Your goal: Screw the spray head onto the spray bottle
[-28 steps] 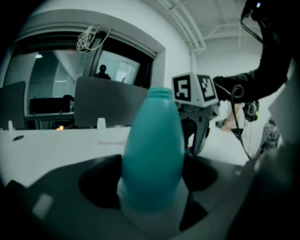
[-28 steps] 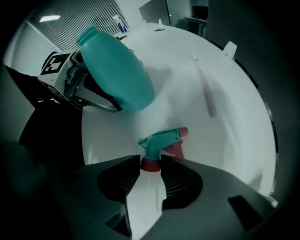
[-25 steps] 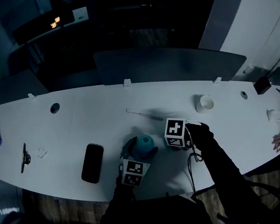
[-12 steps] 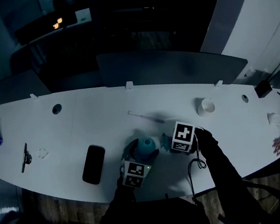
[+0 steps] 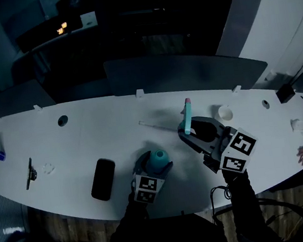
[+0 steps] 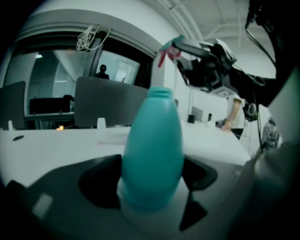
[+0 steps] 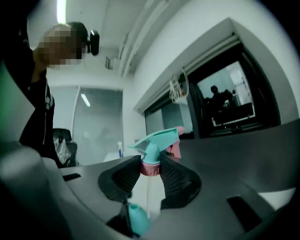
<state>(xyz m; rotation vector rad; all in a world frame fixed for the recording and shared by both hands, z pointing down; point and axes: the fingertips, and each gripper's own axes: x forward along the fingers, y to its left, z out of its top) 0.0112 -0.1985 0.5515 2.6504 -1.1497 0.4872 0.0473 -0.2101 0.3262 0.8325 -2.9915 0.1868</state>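
Pinching the spray head (image 7: pixel 157 139) by its collar, the right gripper (image 7: pixel 151 172) hangs apart from the bottle (image 6: pixel 152 145), which is clamped upright in the left gripper (image 6: pixel 150 182). Seating and screwing it on are still to do.

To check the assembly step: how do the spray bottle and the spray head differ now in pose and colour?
The spray bottle stands upright in the left gripper, low; the spray head is held higher by the right gripper. The spray bottle is plain teal; the spray head is teal with a pink collar. Both are gripped, and not yet joined.
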